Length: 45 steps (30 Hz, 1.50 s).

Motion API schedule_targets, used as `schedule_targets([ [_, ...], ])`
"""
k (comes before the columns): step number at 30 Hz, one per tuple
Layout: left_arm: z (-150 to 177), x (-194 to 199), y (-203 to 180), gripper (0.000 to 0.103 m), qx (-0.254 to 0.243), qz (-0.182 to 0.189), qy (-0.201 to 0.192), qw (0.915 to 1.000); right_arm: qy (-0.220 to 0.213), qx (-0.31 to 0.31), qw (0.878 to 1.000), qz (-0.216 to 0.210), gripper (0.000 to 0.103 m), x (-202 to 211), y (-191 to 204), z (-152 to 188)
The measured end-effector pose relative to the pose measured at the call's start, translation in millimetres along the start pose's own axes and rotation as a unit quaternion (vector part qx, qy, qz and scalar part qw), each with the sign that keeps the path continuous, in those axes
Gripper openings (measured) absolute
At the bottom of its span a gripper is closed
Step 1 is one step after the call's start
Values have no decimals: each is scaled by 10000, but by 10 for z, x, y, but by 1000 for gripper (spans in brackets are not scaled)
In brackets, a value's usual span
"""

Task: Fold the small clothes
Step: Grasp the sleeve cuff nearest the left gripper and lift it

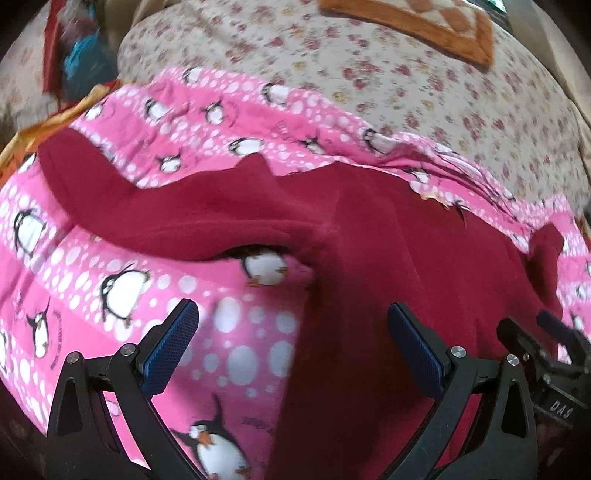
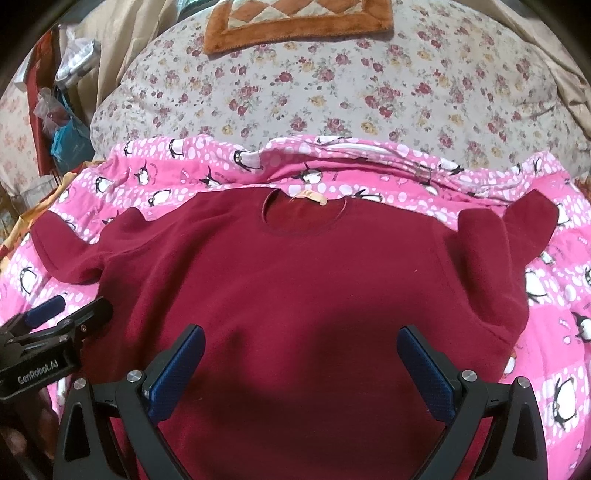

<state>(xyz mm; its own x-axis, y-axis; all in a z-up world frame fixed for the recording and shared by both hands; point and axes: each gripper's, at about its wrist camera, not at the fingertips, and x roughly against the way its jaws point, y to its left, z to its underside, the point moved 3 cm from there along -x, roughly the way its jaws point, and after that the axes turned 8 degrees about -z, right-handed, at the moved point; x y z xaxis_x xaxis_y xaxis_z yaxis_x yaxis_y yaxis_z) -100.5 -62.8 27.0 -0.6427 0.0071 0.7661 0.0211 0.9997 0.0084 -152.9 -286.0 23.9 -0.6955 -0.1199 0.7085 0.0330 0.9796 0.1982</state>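
Note:
A small dark red sweater point(image 2: 295, 280) lies flat and face up on a pink penguin blanket point(image 2: 184, 173), neck hole and label at the far side, both sleeves spread outward. My right gripper point(image 2: 299, 347) hovers open over the sweater's lower body, nothing between its blue pads. In the left wrist view the sweater point(image 1: 388, 240) fills the right half, its left sleeve point(image 1: 129, 206) stretching left across the blanket point(image 1: 92, 295). My left gripper point(image 1: 291, 325) is open above the sweater's left side edge, empty. It also shows at the left edge of the right wrist view as the left gripper point(image 2: 59, 314).
The blanket lies on a floral bedspread point(image 2: 332, 92). An orange and cream mat point(image 2: 295, 22) sits at the bed's far end. Bags and clutter point(image 2: 62, 122) stand off the bed's left side. The right gripper's body point(image 1: 546, 350) appears at the right in the left wrist view.

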Motion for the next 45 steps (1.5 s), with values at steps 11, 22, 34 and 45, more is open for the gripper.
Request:
schedule_targets([
  [11,-485,3,806,102,479,-841,-76,9953,149,132,9996,-209,103,49,219,-161],
  [22,-998,-422,1988,101,1211,-1868,26,9749,421,347,9974,-468,103,-112,447,-93],
  [34,-1206,-822,2323,31,1585,-1900,163,9688,589,309,9964,-529,103,-184,450,-15],
  [45,-1243,-542,2128,8,1855,-618,143,9806,607,246,9964,-544,103,-192,432,-4],
])
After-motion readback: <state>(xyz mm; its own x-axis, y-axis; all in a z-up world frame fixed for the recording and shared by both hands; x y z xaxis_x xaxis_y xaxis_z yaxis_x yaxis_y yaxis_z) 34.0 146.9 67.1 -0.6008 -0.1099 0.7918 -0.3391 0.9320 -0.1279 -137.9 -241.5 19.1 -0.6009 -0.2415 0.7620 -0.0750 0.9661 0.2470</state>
